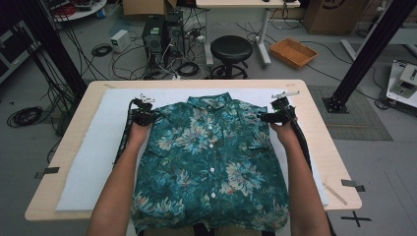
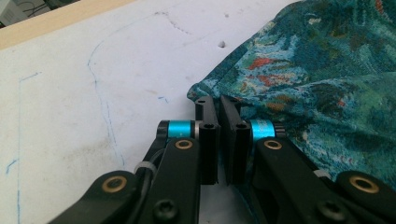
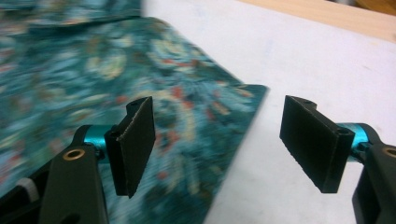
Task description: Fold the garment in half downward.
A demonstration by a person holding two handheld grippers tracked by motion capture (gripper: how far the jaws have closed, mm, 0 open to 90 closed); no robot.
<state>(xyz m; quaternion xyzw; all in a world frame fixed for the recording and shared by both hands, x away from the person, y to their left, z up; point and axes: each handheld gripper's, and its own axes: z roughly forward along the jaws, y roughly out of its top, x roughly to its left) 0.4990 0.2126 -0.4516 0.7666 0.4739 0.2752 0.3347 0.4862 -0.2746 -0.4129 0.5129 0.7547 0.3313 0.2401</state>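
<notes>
A teal floral short-sleeved shirt (image 1: 211, 152) lies flat, buttoned and collar away from me, on a white mat (image 1: 93, 152). My left gripper (image 1: 147, 117) sits at the shirt's left shoulder. In the left gripper view this gripper (image 2: 218, 105) has its jaws pressed nearly together on the folded sleeve edge of the shirt (image 2: 327, 70). My right gripper (image 1: 269, 117) is at the right shoulder. In the right gripper view it (image 3: 219, 105) stands wide open just above the sleeve's corner, with the shirt (image 3: 93, 70) under its left jaw and bare mat under the other.
The mat covers most of a wooden table (image 1: 334, 147). Beyond the far edge stand a black stool (image 1: 231, 49), computer towers (image 1: 162, 32), an orange basket (image 1: 293, 51) and loose floor cables. Black frame posts rise at both back corners.
</notes>
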